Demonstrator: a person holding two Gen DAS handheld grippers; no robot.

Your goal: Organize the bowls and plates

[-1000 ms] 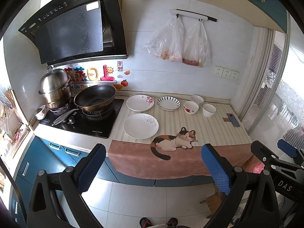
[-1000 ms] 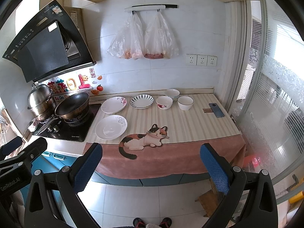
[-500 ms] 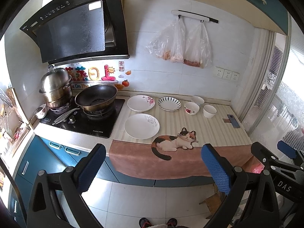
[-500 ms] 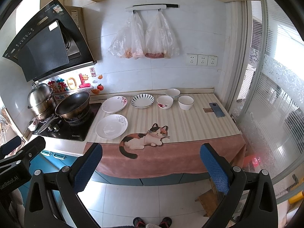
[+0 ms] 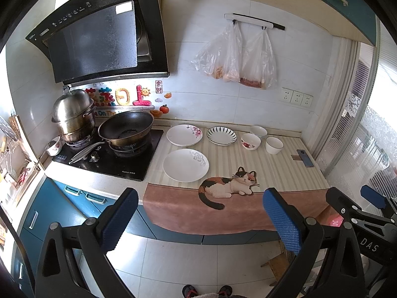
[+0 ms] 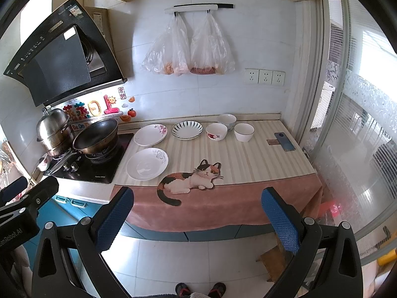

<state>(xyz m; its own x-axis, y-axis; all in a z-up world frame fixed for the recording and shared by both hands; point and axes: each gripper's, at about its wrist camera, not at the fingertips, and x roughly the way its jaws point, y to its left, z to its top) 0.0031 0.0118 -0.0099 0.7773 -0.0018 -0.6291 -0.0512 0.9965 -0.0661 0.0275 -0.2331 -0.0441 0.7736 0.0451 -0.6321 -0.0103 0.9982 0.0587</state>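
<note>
Both the left tongs (image 5: 201,218) and the right tongs (image 6: 198,216) gape wide, holding nothing, back from the tabletop (image 6: 260,159). On it, toward 12 o'clock, lie three empty plates: white plate (image 6: 147,164) nearest, floral plate (image 6: 150,134) and striped plate (image 6: 187,130) behind. Three empty bowls (one flowered (image 6: 216,131)) stand at 1 o'clock. A wok (image 6: 96,136) sits at 10 o'clock.

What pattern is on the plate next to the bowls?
Dark radial stripes around the rim of the striped plate, white centre; clearest in the right wrist view.
</note>
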